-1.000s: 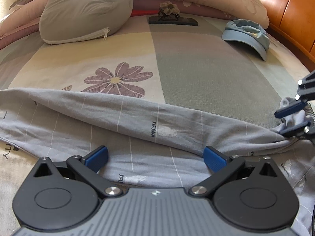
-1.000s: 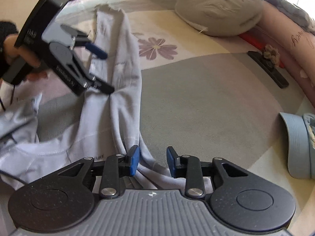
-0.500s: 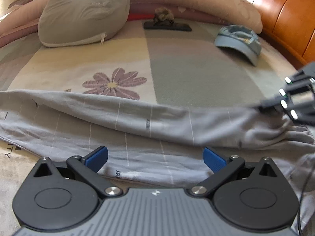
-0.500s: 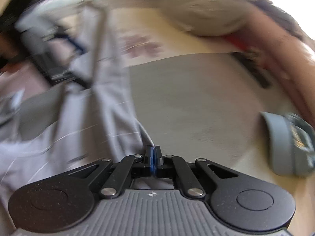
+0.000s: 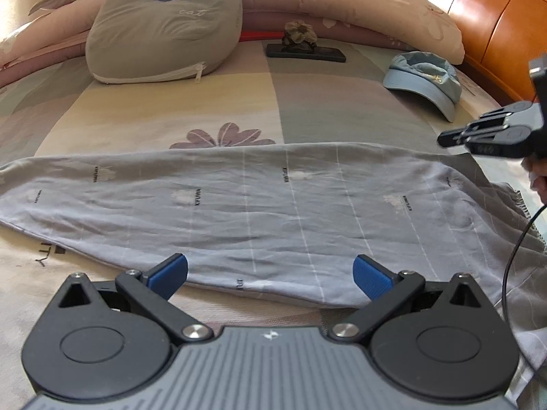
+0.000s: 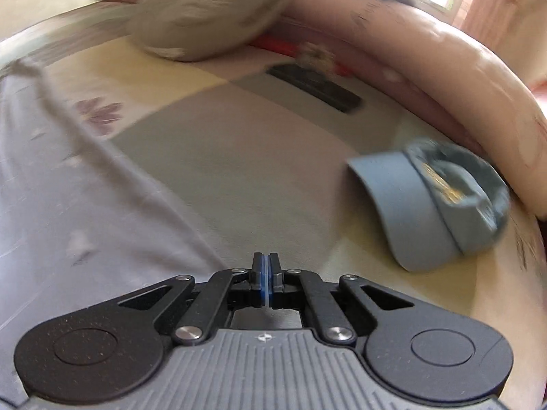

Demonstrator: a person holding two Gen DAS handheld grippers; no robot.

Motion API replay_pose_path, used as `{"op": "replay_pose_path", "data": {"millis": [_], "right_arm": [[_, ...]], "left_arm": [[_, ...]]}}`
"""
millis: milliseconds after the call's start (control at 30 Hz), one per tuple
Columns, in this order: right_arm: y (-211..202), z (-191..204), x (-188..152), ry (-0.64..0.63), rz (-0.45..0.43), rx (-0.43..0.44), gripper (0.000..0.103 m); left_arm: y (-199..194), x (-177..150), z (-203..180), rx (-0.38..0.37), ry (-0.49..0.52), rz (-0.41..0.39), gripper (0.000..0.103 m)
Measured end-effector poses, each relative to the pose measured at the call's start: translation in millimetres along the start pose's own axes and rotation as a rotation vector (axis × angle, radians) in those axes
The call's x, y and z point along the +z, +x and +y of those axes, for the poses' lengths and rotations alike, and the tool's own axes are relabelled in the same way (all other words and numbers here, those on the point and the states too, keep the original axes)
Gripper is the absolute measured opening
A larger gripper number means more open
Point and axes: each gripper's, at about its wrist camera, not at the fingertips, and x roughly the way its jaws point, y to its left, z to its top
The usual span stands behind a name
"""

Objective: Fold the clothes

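A light grey garment (image 5: pixel 273 198) with thin white lines and small printed marks lies spread flat across the bed, left to right. My left gripper (image 5: pixel 270 273) hovers open over its near edge, blue pads wide apart with nothing between them. In the left wrist view my right gripper (image 5: pixel 444 141) hangs just above the garment's far right corner, with its fingers together. Its own view is blurred: the right gripper (image 6: pixel 266 280) is shut with no cloth showing between the pads, and the garment (image 6: pixel 68 205) lies off to the left.
A grey cat cushion (image 5: pixel 164 24) and a long pink pillow (image 5: pixel 359 10) line the far side. A black flat object with a flower ornament (image 5: pixel 304 53) and a blue cap (image 5: pixel 424 78) lie on the sheet. Wooden headboard (image 5: pixel 495 17) at right; a black cable (image 5: pixel 512 273) hangs there.
The right gripper shut on the bunched fold and drew it away, so the garment now lies flat and wider. It has since lifted clear of the cloth. The left gripper stayed open.
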Motion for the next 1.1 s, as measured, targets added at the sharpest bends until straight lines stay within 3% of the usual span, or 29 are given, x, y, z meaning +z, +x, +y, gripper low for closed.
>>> {"op": "replay_pose_path", "data": {"millis": [100,233,267,400,533,600,700,733,900,1033,1100], "right_arm": [[-23,-30,-5,0.124,-0.056,0.044,0.017],[-52,-59,-23,0.154,-0.084,0.025,0.055],[-55,-65,-30,0.161,-0.079,0.026,0.057],[-55,-77,-57,0.204,-0.025,0.075,0.057],[-56,-65,-78,0.198,-0.002,0.156,0.057],[-51,-51,-84,0.155,0.023,0.155,0.055],[-49,-33,-85,0.094,0.033,0.072,0.009],[-50,-33,-83,0.098,0.029,0.03,0.005],[-46,-60,-84,0.267,0.026,-0.065,0.006],[-49,-59,-84,0.316,0.022,-0.099,0.021],[-61,-54,-79,0.324,-0.009,-0.104,0.024]], "left_arm": [[-3,-3,5,0.0,-0.004,0.004,0.102],[-6,-6,10,-0.001,-0.009,0.011,0.102],[-6,-6,10,-0.003,-0.008,0.014,0.102],[-6,-7,11,-0.014,-0.004,0.027,0.102],[-7,-7,9,-0.018,0.007,0.034,0.102],[-7,-6,8,-0.02,0.013,0.037,0.102],[-7,-6,6,-0.023,0.022,0.042,0.102],[-7,-6,5,-0.023,0.025,0.043,0.102],[-8,-6,2,-0.028,0.04,0.051,0.102],[-13,-3,2,-0.031,0.06,0.049,0.102],[-16,-1,5,-0.025,0.065,0.045,0.102]]}}
